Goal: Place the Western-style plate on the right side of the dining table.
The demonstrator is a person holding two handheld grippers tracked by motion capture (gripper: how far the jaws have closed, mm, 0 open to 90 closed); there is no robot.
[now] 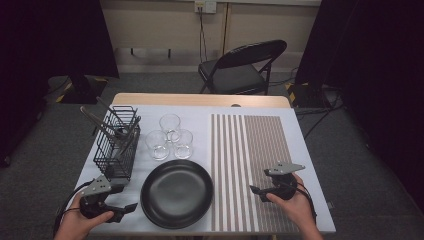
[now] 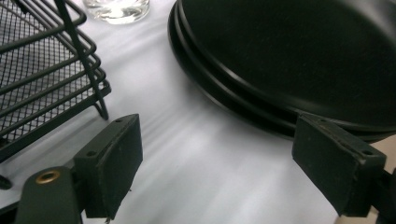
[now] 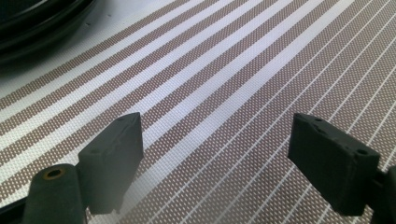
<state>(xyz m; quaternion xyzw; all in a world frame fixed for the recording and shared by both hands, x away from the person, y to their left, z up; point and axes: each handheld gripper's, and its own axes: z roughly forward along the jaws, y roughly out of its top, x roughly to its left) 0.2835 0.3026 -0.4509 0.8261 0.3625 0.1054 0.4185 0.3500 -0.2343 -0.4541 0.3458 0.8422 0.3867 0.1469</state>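
Currently the left hand-held gripper (image 1: 131,206) sits low at the counter's (image 1: 310,165) near left corner, jaws spread apart with nothing between them; in the left gripper view bare white counter surface lies in the gap. Just ahead of its jaws and off to their right is the black plate (image 1: 177,193), close but not touching; the left gripper view shows its rim (image 2: 243,100) as two stacked edges, so possibly two plates, can't tell for sure. The right hand-held gripper (image 1: 255,190) hovers over the striped placemat (image 1: 250,150), jaws also wide apart and empty, pointing toward the plate's right edge, a short gap away. The right gripper view shows brown-and-white mat weave under the jaws and the plate's dark rim (image 3: 32,32) at the far upper left. Beyond the left hand-held gripper stands a black wire basket (image 1: 117,145), one foot near its left jaw, with metal utensils (image 1: 102,125) leaning inside. Further past the plate, three clear glasses (image 1: 170,136) cluster together, touching or nearly so. Beyond the counter a black folding chair (image 1: 242,67) sits on the carpet.
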